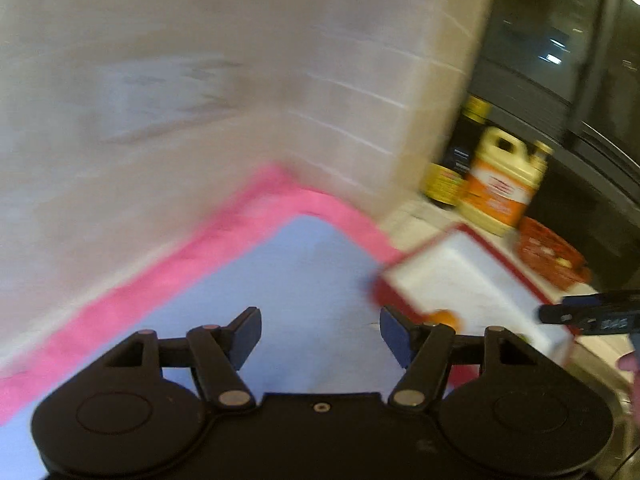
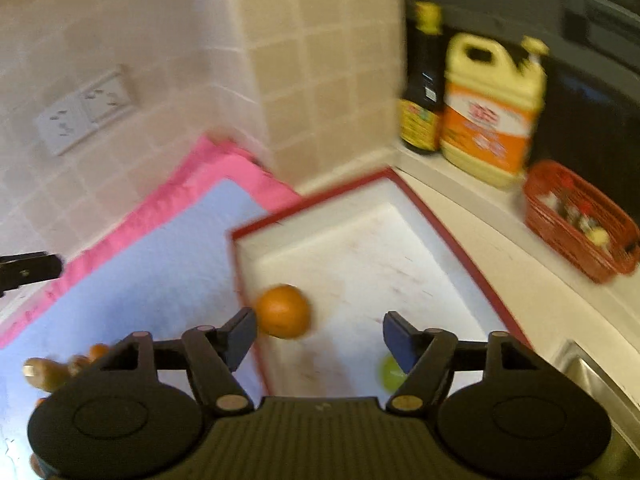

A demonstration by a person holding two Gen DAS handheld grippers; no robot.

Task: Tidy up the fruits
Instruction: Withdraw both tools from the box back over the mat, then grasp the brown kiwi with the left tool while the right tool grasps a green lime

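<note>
A: Right gripper?
B: Spread wide, nothing between the pads. Angled down over the near end of a white, red-rimmed foam box.

A: Nearest fruit?
B: Green round fruit on the box floor, just under and partly hidden behind the right-hand finger. Too blurred to name more closely. Then an orange, inside the box against its left wall, just beside the tip of the left-hand finger; touching or not, cannot tell.

A: Outside the box?
B: Brownish small fruits low at the left, on a blue mat with pink border. Blurred, partly hidden by the gripper body.

A: Left gripper?
B: Also wide open, holding nothing. Hovering above the blue mat, tilted down, aimed toward the tiled wall corner. Same box off to its right, the orange only peeking past the right-hand finger.

A: Farther back?
B: Red woven basket of small items on the pale counter, right of the box. Behind it, a yellow jug with orange label, a dark bottle just beside it. Wall sockets on the tiles, far left.
</note>
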